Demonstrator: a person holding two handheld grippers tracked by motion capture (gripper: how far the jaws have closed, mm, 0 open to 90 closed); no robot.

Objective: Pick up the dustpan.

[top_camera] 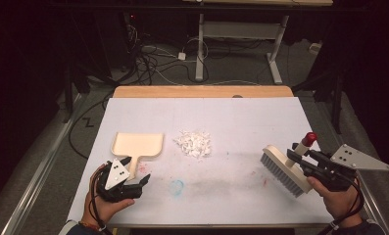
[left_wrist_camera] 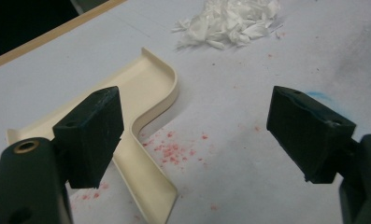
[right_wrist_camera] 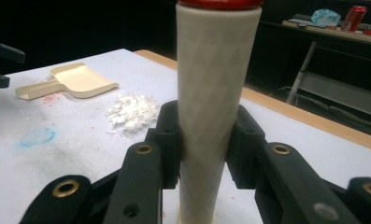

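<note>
A cream dustpan [top_camera: 138, 144] lies on the white table cover, its handle pointing toward the near edge. My left gripper [top_camera: 135, 170] hovers at that handle, open. In the left gripper view the jaws stand wide apart [left_wrist_camera: 197, 112], with the dustpan [left_wrist_camera: 146, 88] and its handle just inside the left jaw, untouched. A pile of white paper scraps [top_camera: 194, 143] sits mid-table. My right gripper [top_camera: 300, 159] is shut on the handle of a cream brush [top_camera: 280, 169] with a red cap, bristles tilted toward the table. In the right gripper view both pads [right_wrist_camera: 205, 123] press on the brush handle [right_wrist_camera: 216, 74].
A blue smudge [top_camera: 176, 186] and red specks mark the cover near the front. The wooden table edge [top_camera: 202, 91] runs along the back. Beyond it are floor cables and a desk frame [top_camera: 241, 34]. A red can [right_wrist_camera: 358, 14] stands on a far desk.
</note>
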